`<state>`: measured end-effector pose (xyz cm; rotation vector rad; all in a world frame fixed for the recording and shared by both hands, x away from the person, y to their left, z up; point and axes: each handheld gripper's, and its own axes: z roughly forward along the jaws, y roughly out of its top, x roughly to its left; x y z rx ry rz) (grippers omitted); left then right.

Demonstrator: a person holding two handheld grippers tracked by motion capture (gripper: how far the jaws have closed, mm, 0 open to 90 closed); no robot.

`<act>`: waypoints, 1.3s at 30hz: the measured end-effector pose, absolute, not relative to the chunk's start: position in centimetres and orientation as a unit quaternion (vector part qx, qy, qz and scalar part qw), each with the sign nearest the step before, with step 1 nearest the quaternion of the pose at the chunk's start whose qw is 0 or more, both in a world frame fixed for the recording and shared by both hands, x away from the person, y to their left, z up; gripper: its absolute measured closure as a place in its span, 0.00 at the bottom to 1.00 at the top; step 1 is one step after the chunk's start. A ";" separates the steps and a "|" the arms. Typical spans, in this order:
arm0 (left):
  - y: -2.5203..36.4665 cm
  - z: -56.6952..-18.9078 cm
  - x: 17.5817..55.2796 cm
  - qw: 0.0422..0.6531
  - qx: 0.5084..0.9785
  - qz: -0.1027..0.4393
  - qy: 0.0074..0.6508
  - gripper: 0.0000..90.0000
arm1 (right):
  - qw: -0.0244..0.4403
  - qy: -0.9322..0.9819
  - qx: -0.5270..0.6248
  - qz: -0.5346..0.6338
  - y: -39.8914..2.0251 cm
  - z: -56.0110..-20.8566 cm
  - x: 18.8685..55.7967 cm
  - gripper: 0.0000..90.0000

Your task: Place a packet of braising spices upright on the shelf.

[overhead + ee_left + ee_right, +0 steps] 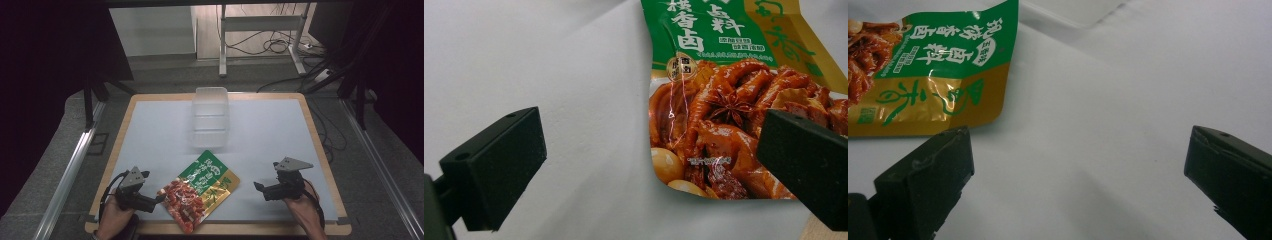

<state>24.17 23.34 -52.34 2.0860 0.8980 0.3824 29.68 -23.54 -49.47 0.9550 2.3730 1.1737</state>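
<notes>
Left side first: the left gripper (161, 198) sits at the near edge of the table (150, 125), jaws spread wide, its tips right at the red end of the pouch (200, 192). In the left gripper view the pouch (734, 115) lies flat on the white surface, one jaw already over its corner, nothing pinched yet. Centre: the pouch rests skewed near the front edge, and beyond it a clear tub (210, 116) stands empty-looking. Right: the right gripper (258, 188) hovers well apart from the pouch's gold end, jaws gaping too, holding nothing. This looks like the approach to a pick-up. Next call: the left jaws need to straddle the pouch's thin edge and close, probably lifting it toward the tub.
</notes>
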 end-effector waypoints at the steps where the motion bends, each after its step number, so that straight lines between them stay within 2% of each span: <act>1: 23.3 -52.3 24.2 0.407 0.827 0.152 0.356 0.00 | 0.162 0.832 0.334 0.411 -23.4 -49.5 29.8 0.00; 15: 23.3 -52.4 24.2 0.405 0.828 0.153 0.356 0.00 | 0.153 0.850 0.307 0.400 -21.1 -50.3 30.6 0.00; 39: 23.2 -52.4 24.2 0.401 0.831 0.153 0.354 0.00 | 0.100 0.866 0.292 0.395 -17.6 -51.6 31.9 0.00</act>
